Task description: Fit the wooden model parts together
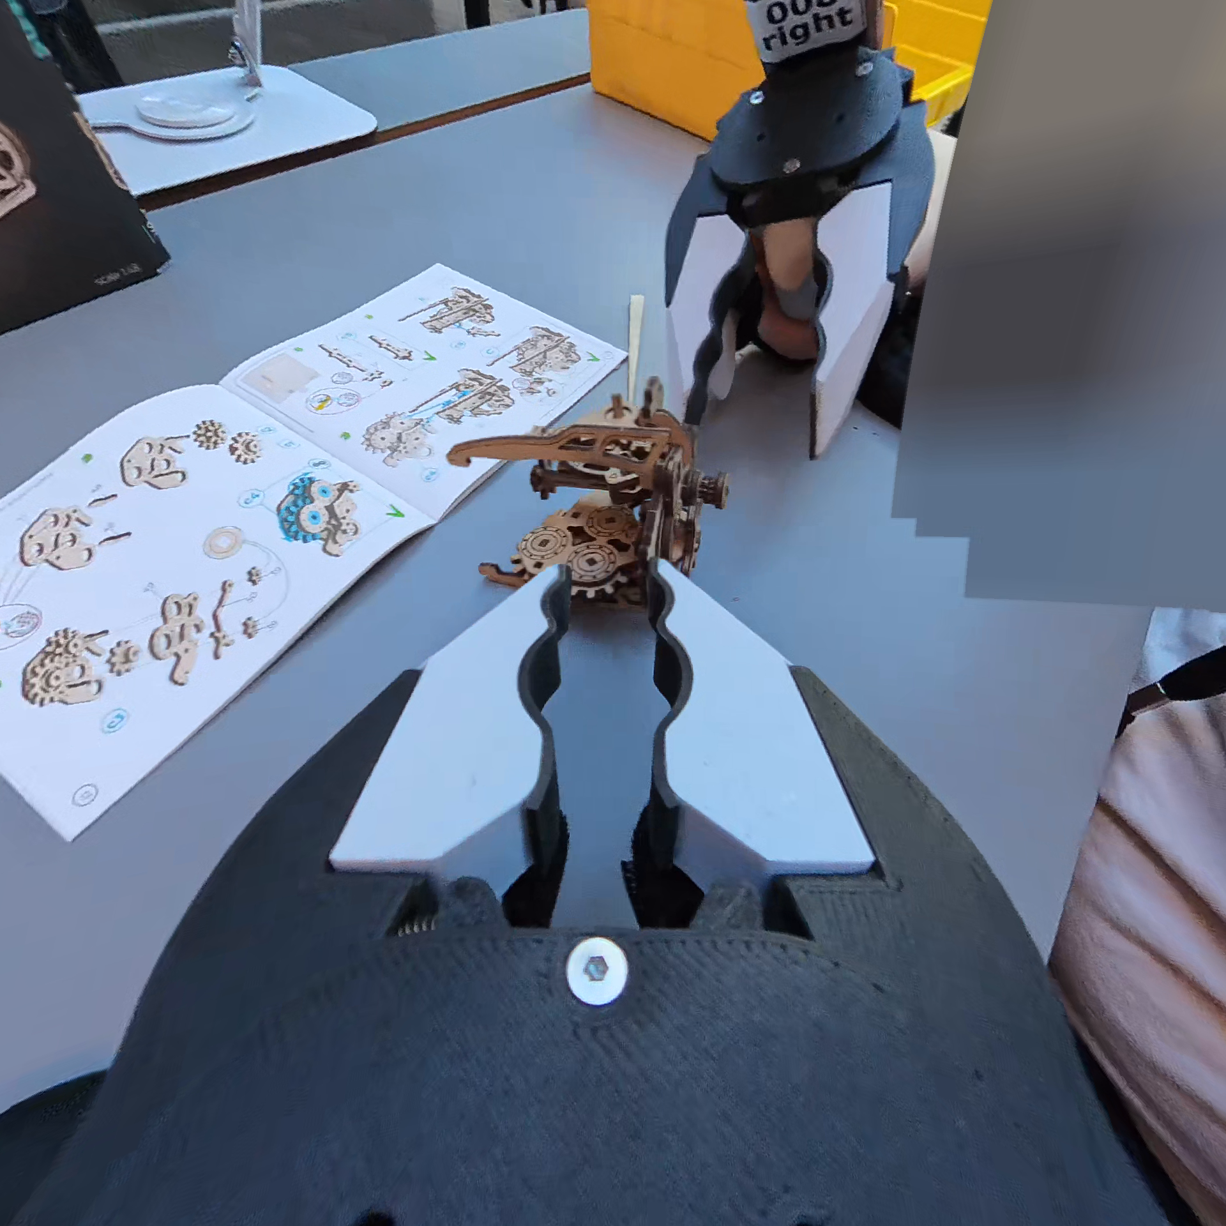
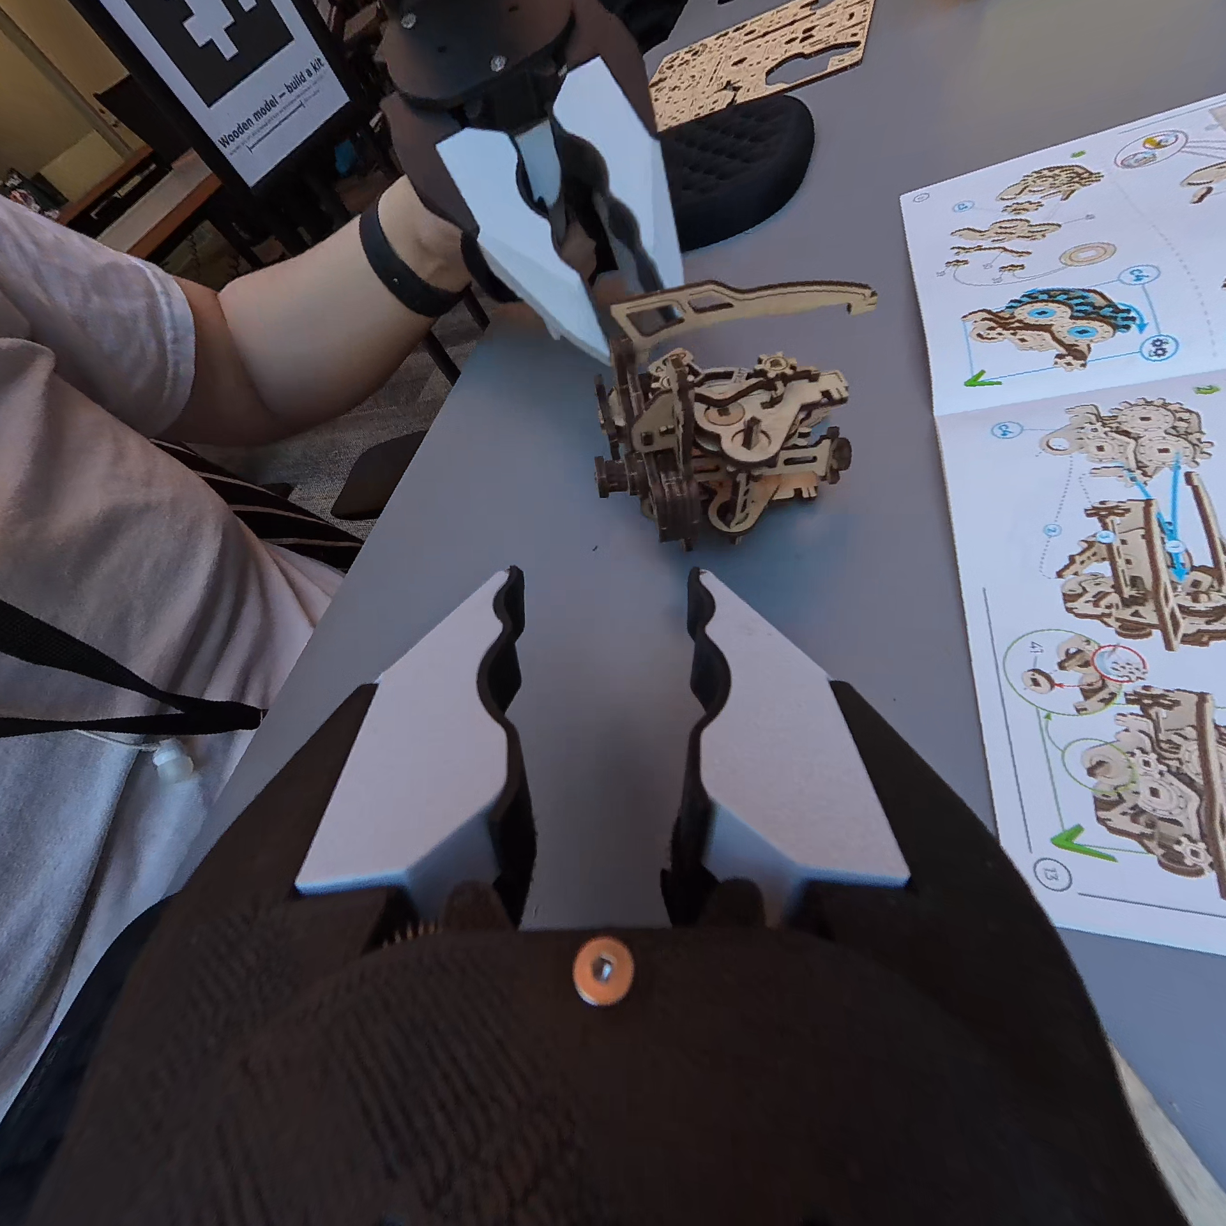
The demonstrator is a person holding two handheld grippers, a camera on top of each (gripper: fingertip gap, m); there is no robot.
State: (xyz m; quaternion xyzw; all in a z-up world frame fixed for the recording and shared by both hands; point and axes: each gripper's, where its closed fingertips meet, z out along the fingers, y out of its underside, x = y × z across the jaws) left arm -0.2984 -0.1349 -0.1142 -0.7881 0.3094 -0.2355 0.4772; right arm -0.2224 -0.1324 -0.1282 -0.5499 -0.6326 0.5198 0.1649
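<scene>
The partly built wooden model (image 1: 610,504) stands on the grey table (image 1: 464,219), with a long hooked arm (image 1: 550,443) sticking out from its top. It also shows in the right wrist view (image 2: 716,444), hooked arm (image 2: 763,298) pointing right. My left gripper (image 1: 610,576) is open with a narrow gap, its tips right at the model's near side; nothing shows pinched between them. Seen from the right wrist, the left gripper (image 2: 620,325) comes down steeply by the arm's base. My right gripper (image 2: 604,577) is wide open and empty, a short way from the model; it also shows behind the model (image 1: 755,431).
An open instruction booklet (image 1: 219,531) lies beside the model (image 2: 1075,464). A thin wooden stick (image 1: 635,332), a yellow bin (image 1: 663,60) and a black box (image 1: 60,199) sit farther back. A punched wooden sheet (image 2: 763,60) lies at the far edge. A person's arm (image 2: 298,345) is at the table's edge. There is about 9 centimeters between the tips of the two grippers.
</scene>
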